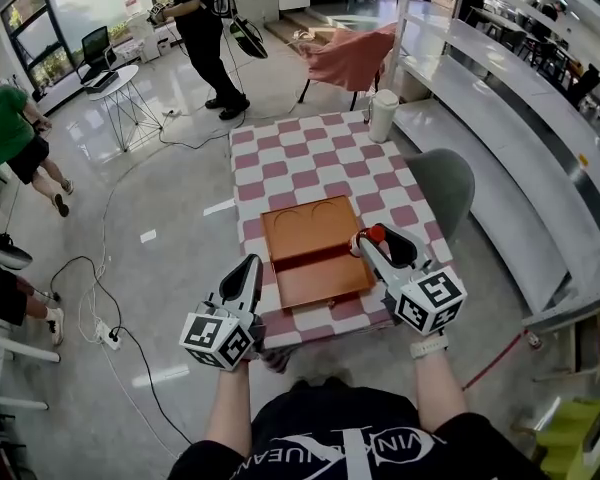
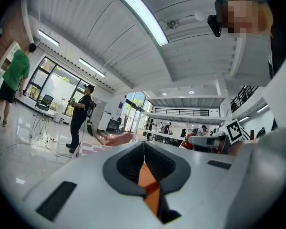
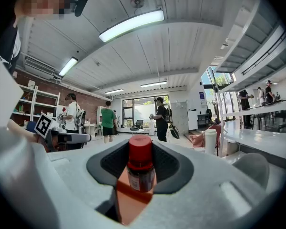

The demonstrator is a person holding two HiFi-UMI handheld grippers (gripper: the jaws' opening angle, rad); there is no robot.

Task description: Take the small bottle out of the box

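the small dark bottle with the red cap (image 3: 140,168) sits upright between the jaws of my right tongs (image 3: 140,151), and the pads are clamped on its sides just under the cap. from the head view the bottle (image 1: 377,234) and the right tongs (image 1: 376,242) are at the right edge of the flat orange-brown open box (image 1: 310,238). the orange showing under the bottle tells me it is not clear of the box yet. i can't tell whether its base is lifted off the box floor or touching it.

the box lies at the near edge of the table with the pink and white checked cloth (image 1: 310,158), its two halves folded flat. i see nothing else inside it.

my left tongs (image 1: 251,264) hang off the near left corner of the table, beside the box and not touching it. their jaws (image 2: 144,149) are pressed together with nothing in them.

so the grab looks done. what's left, i reckon, is carrying the bottle out past the right rim and setting it down on the cloth.
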